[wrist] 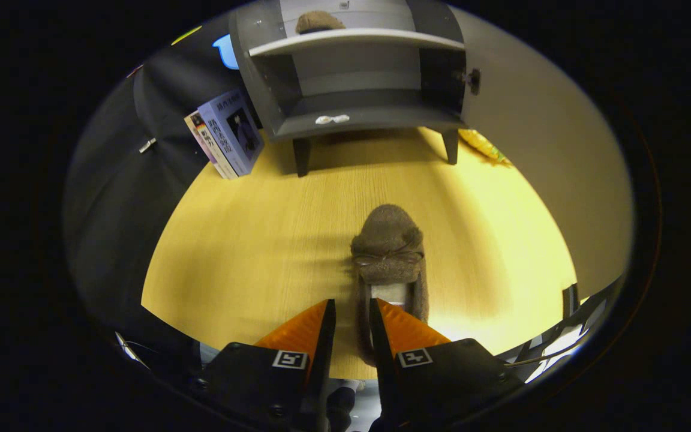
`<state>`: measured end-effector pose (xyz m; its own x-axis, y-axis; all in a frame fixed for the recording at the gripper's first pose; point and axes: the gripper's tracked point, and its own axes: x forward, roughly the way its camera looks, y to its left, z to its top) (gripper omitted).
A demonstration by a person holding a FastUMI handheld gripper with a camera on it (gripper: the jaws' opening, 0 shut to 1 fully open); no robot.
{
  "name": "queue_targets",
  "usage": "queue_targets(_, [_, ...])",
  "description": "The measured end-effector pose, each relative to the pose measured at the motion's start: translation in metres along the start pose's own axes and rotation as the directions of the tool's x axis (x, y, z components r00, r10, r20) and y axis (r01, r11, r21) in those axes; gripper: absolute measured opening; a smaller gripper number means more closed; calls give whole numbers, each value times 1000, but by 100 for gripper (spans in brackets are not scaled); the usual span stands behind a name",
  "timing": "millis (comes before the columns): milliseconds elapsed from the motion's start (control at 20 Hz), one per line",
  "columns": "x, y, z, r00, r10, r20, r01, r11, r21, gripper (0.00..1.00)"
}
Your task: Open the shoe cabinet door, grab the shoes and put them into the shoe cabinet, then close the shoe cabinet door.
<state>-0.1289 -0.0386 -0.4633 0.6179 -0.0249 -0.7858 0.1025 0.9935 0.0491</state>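
Gripper (352, 315) fingers narrowly parted — pinching brown slipper's (388, 255) left wall

A shoe (388, 252) lies on the table (249, 240) before the open cabinet (351, 78), books (225, 132) left of it

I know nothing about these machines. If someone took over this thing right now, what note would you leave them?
Tongs: nearly closed around the left side wall of the brown slipper on the wooden table; whether both fingers press it, I cannot tell.
Shoe cabinet: beyond the slipper, door swung open to the right. A second brown slipper already sits on the upper shelf.
Done: door opened, one slipper stored.
Left: carry this slipper into the cabinet, then close the door.
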Motion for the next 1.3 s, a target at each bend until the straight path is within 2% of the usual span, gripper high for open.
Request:
queue_targets(250, [41,-5,-7,1000,-3,1,3,1000,9,39])
queue_targets(550, [71,-6,18,995,16,101,-18,1000,22,39])
queue_targets(650, [82,-11,20,995,13,95,-15,1000,14,39])
queue_targets(700, [83,-13,25,994,12,107,-13,1000,8,37])
queue_targets(850, [89,-21,35,991,-15,132,11,999,30,6])
queue_targets(1100, [81,-20,34,994,-11,108,11,1000,6,6])
queue_targets(1300, [32,-16,73,987,-11,159,9,1000,11,5])
